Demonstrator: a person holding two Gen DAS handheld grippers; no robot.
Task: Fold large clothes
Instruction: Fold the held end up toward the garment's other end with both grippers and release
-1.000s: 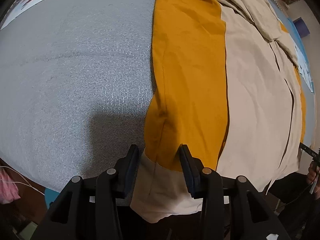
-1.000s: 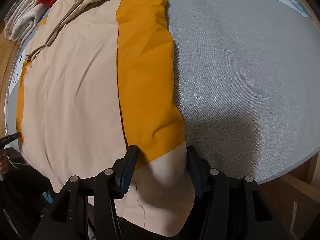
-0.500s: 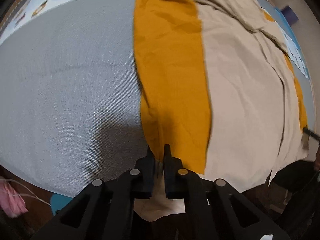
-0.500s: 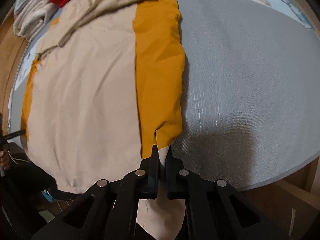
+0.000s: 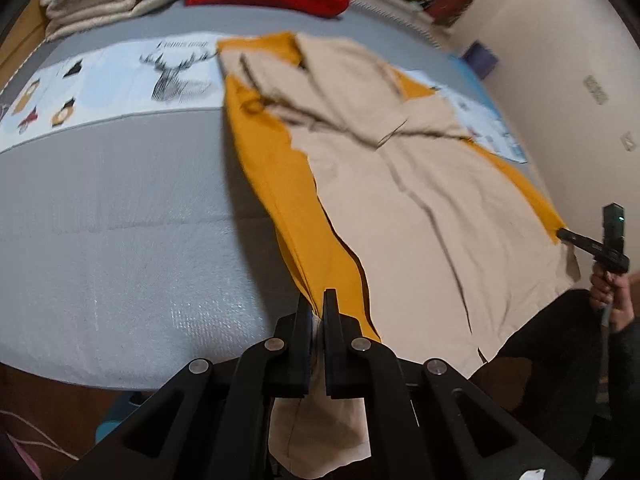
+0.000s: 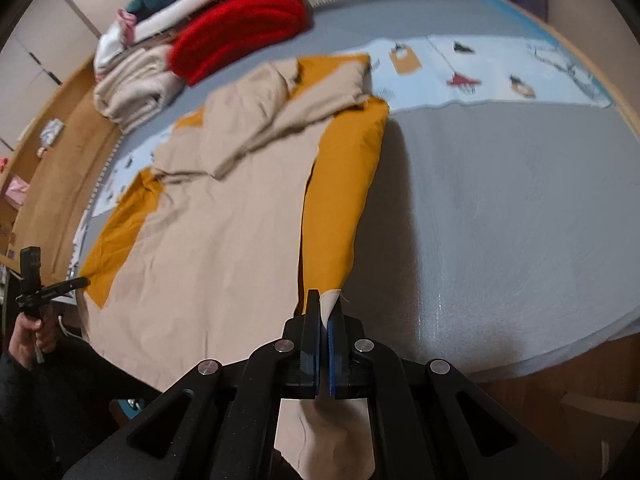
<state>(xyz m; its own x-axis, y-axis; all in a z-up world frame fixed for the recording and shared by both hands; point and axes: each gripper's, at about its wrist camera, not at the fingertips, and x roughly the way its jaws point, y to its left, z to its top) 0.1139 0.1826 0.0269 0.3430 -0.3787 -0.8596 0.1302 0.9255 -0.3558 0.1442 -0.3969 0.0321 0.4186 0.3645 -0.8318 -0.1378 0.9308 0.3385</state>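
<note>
A large beige and mustard-yellow garment lies spread on a grey bed; it also shows in the right wrist view. My left gripper is shut on the garment's near hem at its left yellow edge, with the cloth lifted. My right gripper is shut on the hem at the opposite yellow edge, cloth lifted too. Beige hem hangs below both grippers. Each gripper shows small at the other view's side edge, the right one and the left one.
The grey bed cover has a pale blue printed strip. Folded beige blankets and a red one are stacked at the far end. The bed's near edge drops to a wooden floor.
Both grippers went from open around the hem corners to shut on them. They have since lifted and tilted up, so the far end of the bed now shows.
</note>
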